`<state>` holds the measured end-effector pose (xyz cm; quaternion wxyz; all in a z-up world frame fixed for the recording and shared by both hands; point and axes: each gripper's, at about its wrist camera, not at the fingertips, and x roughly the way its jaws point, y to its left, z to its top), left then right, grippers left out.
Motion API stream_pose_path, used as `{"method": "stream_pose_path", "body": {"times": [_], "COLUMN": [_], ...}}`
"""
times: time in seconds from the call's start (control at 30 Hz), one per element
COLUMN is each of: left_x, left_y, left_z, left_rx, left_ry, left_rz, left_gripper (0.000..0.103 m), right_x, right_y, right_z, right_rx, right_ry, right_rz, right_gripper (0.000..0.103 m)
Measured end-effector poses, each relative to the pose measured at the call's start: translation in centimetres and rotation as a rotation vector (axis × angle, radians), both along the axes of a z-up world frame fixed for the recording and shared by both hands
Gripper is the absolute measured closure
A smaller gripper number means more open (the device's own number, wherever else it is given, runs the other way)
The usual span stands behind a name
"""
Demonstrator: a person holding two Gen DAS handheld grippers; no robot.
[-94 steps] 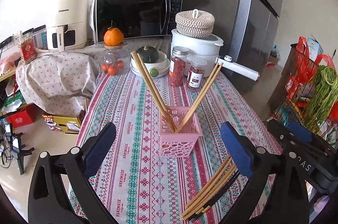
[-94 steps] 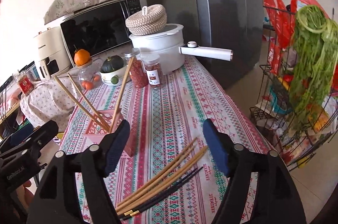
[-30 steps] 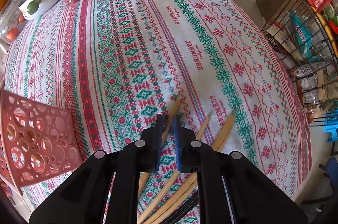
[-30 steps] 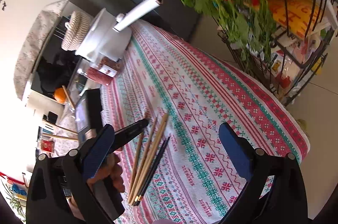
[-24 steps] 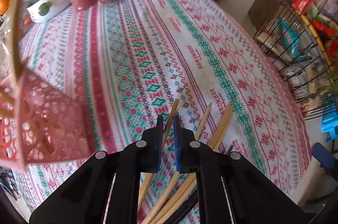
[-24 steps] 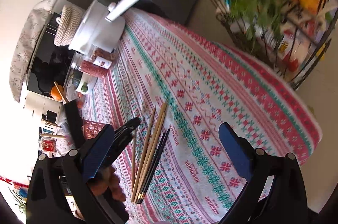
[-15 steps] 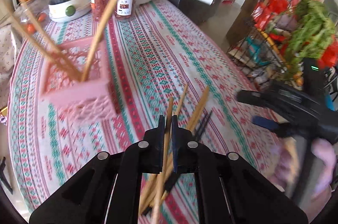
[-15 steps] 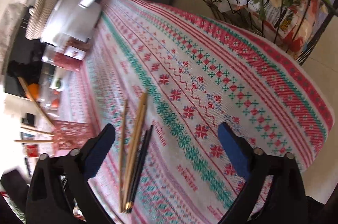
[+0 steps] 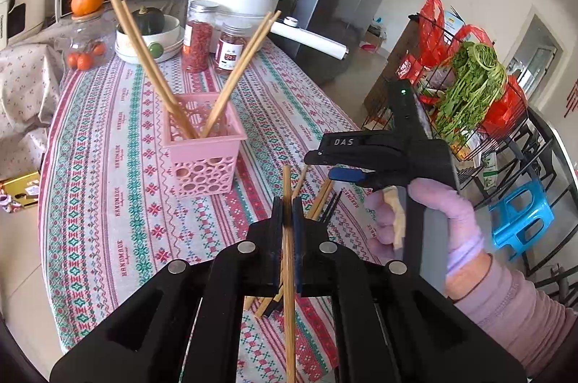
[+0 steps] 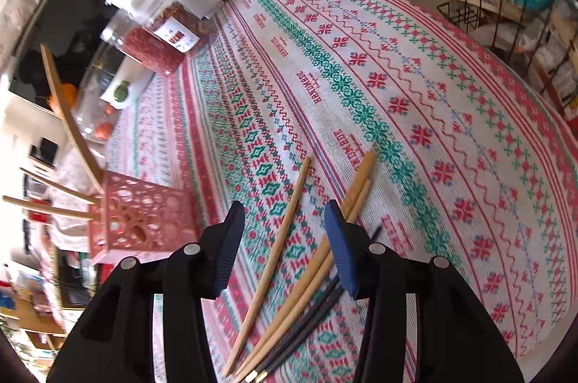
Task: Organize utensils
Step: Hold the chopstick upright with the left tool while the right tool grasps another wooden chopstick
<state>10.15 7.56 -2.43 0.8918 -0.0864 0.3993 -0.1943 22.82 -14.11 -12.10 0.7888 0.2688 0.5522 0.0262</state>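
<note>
On the patterned tablecloth (image 9: 108,130), we clamp one wooden chopstick (image 9: 288,199) in the left gripper (image 9: 288,213), lifted for the mid-table pink basket (image 9: 202,148), while the right gripper (image 10: 285,231) hangs half-open and empty over the loose chopsticks (image 10: 307,260) near the table's front edge.

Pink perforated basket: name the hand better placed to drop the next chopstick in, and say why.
Left. The left tongs are shut on a wooden chopstick lifted near the pink perforated basket; the right tongs are open and empty over the loose chopsticks.

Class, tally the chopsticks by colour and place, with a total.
Standing tan wooden chopsticks in the pink perforated basket: 4
Tan wooden chopstick in the left gripper: 1
Loose tan wooden chopsticks on the patterned tablecloth: 3
Black chopsticks on the tablecloth: 2
Total: 10
</note>
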Motion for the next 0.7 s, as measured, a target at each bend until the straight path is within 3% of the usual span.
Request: {"method": "stream_pose_path", "body": {"times": [0.17, 0.27, 0.37, 0.7], "left_x": [-0.1, -0.3, -0.2, -0.2], "left_y": [1.0, 1.5, 1.9, 2.2], "left_z": [0.4, 0.4, 0.2, 0.1], "left_rx": [-0.014, -0.02, -0.022, -0.022], "left_ry": [-0.008, -0.011, -0.004, -0.006], "left_rz": [0.019, 0.024, 0.037, 0.064], "left_gripper": [0.099, 0.099, 0.099, 0.099], "right_x": [1.7, 1.9, 2.0, -0.2], "right_y": [2.1, 3.1, 4.3, 2.1], "right_z": [-1.2, -2.1, -2.2, -0.7], "right_rx": [-0.127, -0.195, -0.328, -0.279], "right_ry": [0.006, 0.015, -0.036, -0.13], "right_rz": [0.039, 0.076, 0.105, 0.074], "right_gripper": [0.064, 0.075, 0.091, 0.091]}}
